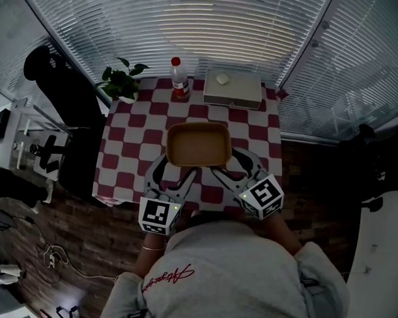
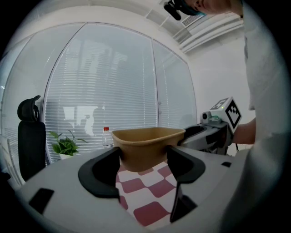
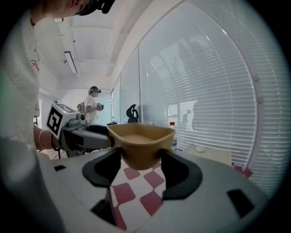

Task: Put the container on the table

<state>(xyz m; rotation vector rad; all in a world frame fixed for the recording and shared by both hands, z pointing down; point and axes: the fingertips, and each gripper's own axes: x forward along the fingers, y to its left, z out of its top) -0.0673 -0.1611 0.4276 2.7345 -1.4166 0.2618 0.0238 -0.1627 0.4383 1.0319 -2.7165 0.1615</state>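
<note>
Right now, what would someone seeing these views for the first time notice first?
The tan container stands out first, gripped at its near corners by the left tool and the right tool above the red-and-white checkered table. Along the table's far edge, by the window blinds, stand a potted plant, a red-capped bottle and a white box.
</note>
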